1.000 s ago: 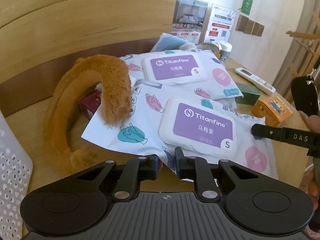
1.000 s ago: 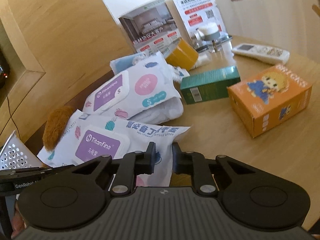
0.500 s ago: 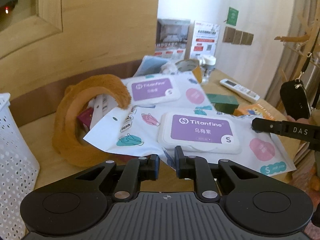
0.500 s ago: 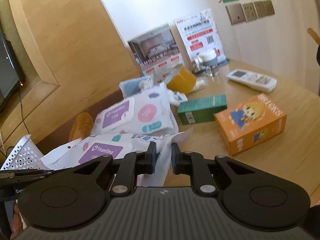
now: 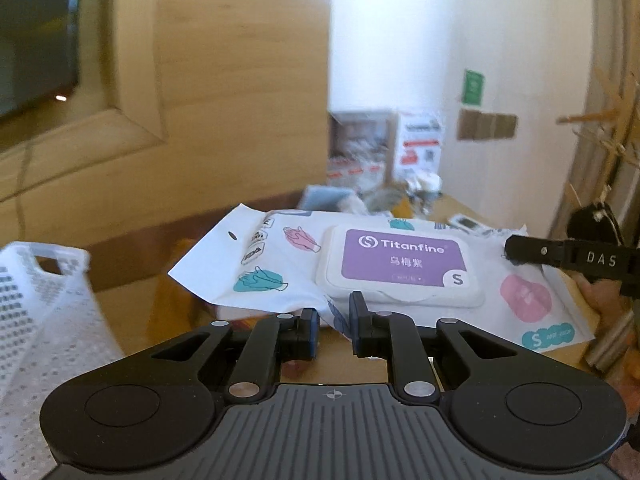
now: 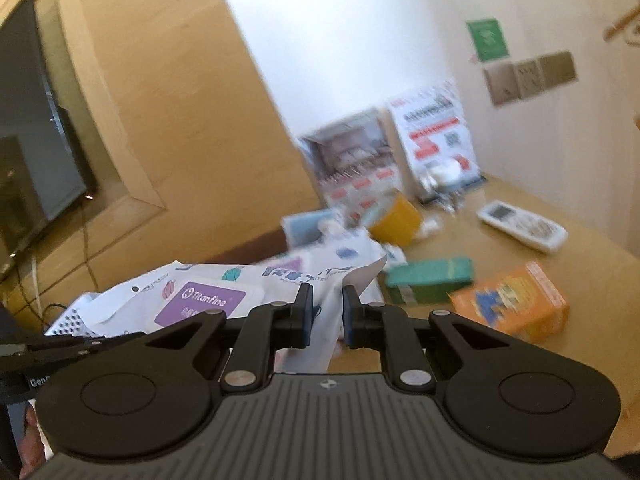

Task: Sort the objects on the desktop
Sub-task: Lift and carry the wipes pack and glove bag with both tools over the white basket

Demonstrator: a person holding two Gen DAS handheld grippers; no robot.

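A white wet-wipes pack (image 5: 400,264) with a purple Titanfine lid hangs in the air between both grippers. My left gripper (image 5: 334,320) is shut on the film at its near edge. One of my right gripper's fingers (image 5: 560,254) reaches the pack's right end. In the right wrist view my right gripper (image 6: 326,314) is shut on a crumpled fold of the same pack (image 6: 200,304). The left gripper's fingers (image 6: 80,344) show at the lower left, under the pack.
A white perforated basket (image 5: 44,300) stands at the left. On the wooden table (image 6: 580,264) lie a green box (image 6: 430,278), an orange box (image 6: 512,304), a white remote (image 6: 522,226), a yellow tape roll (image 6: 396,220) and leaflet stands (image 6: 432,136).
Both grippers have risen with the wipes pack held between them. The furry orange band and the second pack have dropped out of the left wrist view.
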